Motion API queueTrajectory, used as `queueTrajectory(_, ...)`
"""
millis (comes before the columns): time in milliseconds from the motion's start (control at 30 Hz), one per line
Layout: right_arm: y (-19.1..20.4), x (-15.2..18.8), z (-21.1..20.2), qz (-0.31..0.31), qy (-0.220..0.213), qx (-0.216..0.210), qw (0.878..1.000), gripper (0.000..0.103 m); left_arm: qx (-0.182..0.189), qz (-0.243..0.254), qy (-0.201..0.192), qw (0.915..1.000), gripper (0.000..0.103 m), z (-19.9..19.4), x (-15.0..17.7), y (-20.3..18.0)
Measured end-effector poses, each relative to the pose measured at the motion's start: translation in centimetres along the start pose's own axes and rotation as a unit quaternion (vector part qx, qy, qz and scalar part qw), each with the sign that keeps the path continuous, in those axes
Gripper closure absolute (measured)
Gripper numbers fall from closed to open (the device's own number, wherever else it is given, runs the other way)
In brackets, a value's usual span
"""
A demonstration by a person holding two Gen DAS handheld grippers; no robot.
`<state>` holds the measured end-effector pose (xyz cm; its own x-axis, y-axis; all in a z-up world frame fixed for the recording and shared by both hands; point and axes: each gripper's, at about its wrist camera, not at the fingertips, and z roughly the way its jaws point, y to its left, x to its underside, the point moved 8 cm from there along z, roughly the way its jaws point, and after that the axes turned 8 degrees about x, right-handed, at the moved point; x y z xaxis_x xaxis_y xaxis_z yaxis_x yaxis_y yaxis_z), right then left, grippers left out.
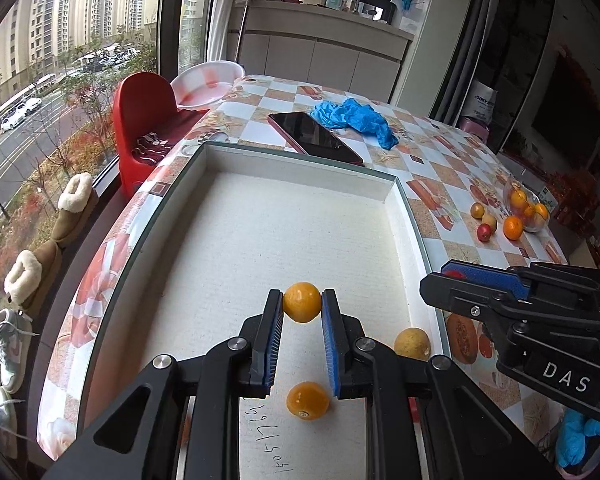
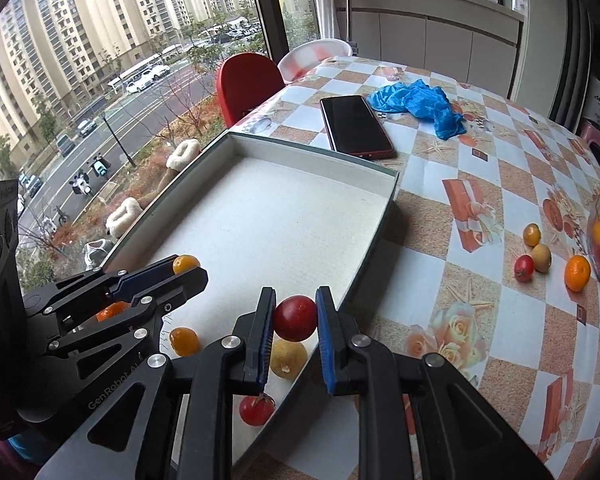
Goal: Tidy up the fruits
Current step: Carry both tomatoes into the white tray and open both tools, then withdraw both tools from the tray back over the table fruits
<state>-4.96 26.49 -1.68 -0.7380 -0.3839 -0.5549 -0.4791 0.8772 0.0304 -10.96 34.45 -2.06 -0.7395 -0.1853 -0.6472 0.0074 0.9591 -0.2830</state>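
In the left wrist view, the left gripper [image 1: 302,304] is clamping a small round orange-yellow fruit [image 1: 302,302] between its blue-padded fingers, over the floor of the shallow white rectangular box [image 1: 300,162]. Just below the fingers, nearer the camera, a second orange-yellow fruit [image 1: 307,400] is lying on the box floor, and to the right of the fingers a pale yellow round fruit [image 1: 412,344] is sitting against the box's right wall. The right gripper [image 1: 446,280] is reaching in from the right over that wall; a bit of red is showing between its pads. Far ahead and to the right, loose fruits are lying beside a clear glass bowl [image 1: 528,206] on the checked tablecloth [image 1: 440,160]. A dark smartphone [image 1: 314,138] and crumpled blue gloves [image 1: 356,118] are lying beyond the box.

In the right wrist view, the right gripper [image 2: 296,318] is pinching a round dark red fruit [image 2: 296,318] above the box's right edge. Beneath it the pale yellow fruit [image 2: 288,358] is resting inside the box, and a smaller red fruit [image 2: 257,410] is lying closer to the camera. To the left, the left gripper [image 2: 186,265] is holding its orange-yellow fruit [image 2: 185,263] over the box.
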Motion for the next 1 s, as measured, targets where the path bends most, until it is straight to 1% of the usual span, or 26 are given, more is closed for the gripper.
queueTrajectory(267, 1.7, 0.2, 1.6, -0.011, 0.019, -0.011, 1.0, 0.08, -0.001, -0.01, 0.011, 0.9999, 0.082, 1.0, 0.2, 1.1)
queueTrajectory(667, 1.9, 0.6, 3.1, -0.014, 0.046, -0.015, 0.999, 0.079, -0.013, -0.011, 0.025, 0.9995, 0.082, 1.8, 0.8, 1.6)
queueTrajectory(767, 1.7, 0.7, 3.4, -0.013, 0.052, -0.013, 0.998, 0.071, -0.023, -0.005, 0.033, 0.9992, 0.082, 2.1, 1.1, 1.5)
queueTrajectory(833, 1.4, 0.8, 3.4, -0.009, 0.053, -0.01, 0.999, 0.061, -0.028, -0.004, 0.038, 0.9989, 0.081, 2.2, 1.3, 1.7)
queueTrajectory(867, 1.4, 0.8, 3.4, -0.006, 0.052, -0.013, 0.999, 0.061, -0.029, -0.006, 0.04, 0.9988, 0.08, 2.2, 1.4, 1.8)
queueTrajectory(900, 1.2, 0.7, 3.3, -0.004, 0.051, -0.013, 0.999, 0.061, -0.031, -0.007, 0.039, 0.9987, 0.076, 2.1, 1.4, 1.9)
queueTrajectory(933, 1.0, 0.6, 3.2, -0.003, 0.049, -0.011, 0.999, 0.061, -0.043, -0.011, 0.037, 0.9983, 0.061, 1.9, 1.4, 2.3)
queueTrajectory(967, 0.7, 0.5, 3.1, -0.001, 0.047, -0.007, 0.999, 0.059, -0.063, -0.018, 0.035, 0.9972, 0.038, 1.7, 1.3, 2.9)
queueTrajectory(1000, 0.5, 0.3, 2.9, 0.004, 0.043, -0.013, 0.999, 0.051, -0.075, -0.029, 0.031, 0.9963, 0.031, 1.4, 1.2, 3.6)
